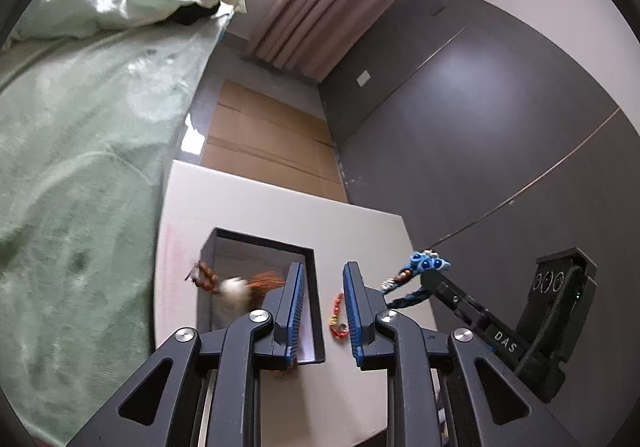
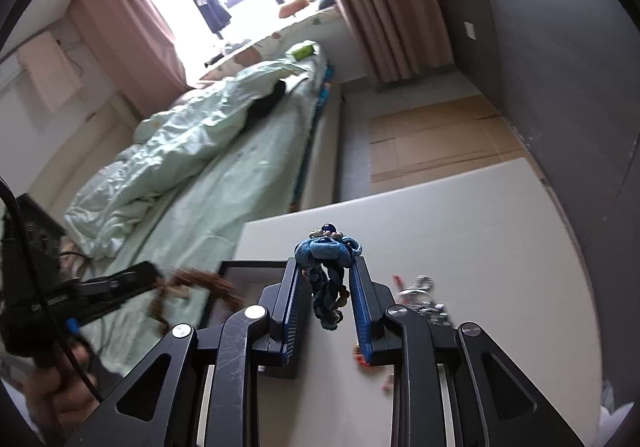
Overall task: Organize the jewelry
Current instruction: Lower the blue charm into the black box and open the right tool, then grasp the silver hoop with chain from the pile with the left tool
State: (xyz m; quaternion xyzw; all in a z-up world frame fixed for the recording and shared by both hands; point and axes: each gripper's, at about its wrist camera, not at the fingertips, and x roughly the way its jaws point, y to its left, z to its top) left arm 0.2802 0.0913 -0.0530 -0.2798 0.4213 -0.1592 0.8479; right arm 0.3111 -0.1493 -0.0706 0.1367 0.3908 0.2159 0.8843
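My right gripper is shut on a blue braided bracelet with a blue fabric flower and dark beads, held above the white table. In the left wrist view the same bracelet hangs at the right gripper's tip. My left gripper hovers over the rim of an open black box, jaws apart with nothing between the pads. A blurred brown bead bracelet with a white bead and a tassel hangs at the outside of its left finger, over the box. From the right wrist view the brown tassel dangles at the left gripper's tip.
A red beaded piece lies on the table right of the box, and a silver piece lies further right. A bed with green sheets borders the table's left. Cardboard covers the floor beyond, and a dark wall stands on the right.
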